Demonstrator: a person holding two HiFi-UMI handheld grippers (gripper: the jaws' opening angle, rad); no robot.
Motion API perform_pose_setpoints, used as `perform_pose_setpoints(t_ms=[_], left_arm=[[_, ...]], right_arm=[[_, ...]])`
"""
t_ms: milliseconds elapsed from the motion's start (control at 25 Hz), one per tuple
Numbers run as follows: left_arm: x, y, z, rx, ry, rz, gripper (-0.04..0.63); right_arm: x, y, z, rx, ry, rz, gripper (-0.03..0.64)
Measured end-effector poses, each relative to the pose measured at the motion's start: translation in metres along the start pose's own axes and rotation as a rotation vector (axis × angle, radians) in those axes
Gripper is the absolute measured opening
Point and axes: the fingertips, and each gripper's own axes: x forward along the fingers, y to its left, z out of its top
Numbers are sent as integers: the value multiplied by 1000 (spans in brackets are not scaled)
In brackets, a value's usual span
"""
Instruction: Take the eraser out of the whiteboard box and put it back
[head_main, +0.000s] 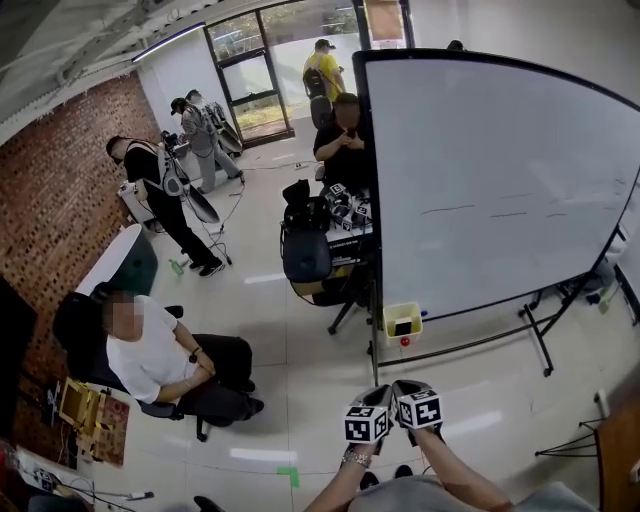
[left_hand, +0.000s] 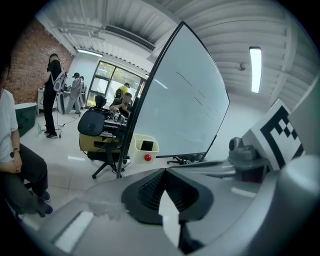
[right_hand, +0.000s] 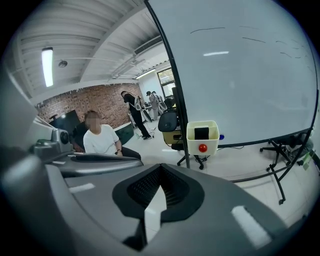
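Facing whiteboard box (right_hand: 212, 144): left tool (left_hand: 165, 172), right tool (right_hand: 159, 167) closed, empty (eraser (right_hand: 201, 133) half hidden).

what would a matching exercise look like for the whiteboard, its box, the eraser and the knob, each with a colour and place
1 whiteboard box
2 eraser
3 round knob
4 whiteboard

a red, on the box's front
b white, on a stand
c black, inside the box
d pale yellow, at the board's lower corner

Pairs: 1-d, 2-c, 3-a, 4-b
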Motion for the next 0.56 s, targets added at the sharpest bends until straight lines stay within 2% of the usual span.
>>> perform_pose_setpoints(t_ms=[160,560], left_arm=[[6,4,1,-11,9,20,6],[20,4,-7,-29,124,25,6]], right_arm=[[3,-6,0,5,11,-1,3],[3,-3,-4,6,30,20,3]])
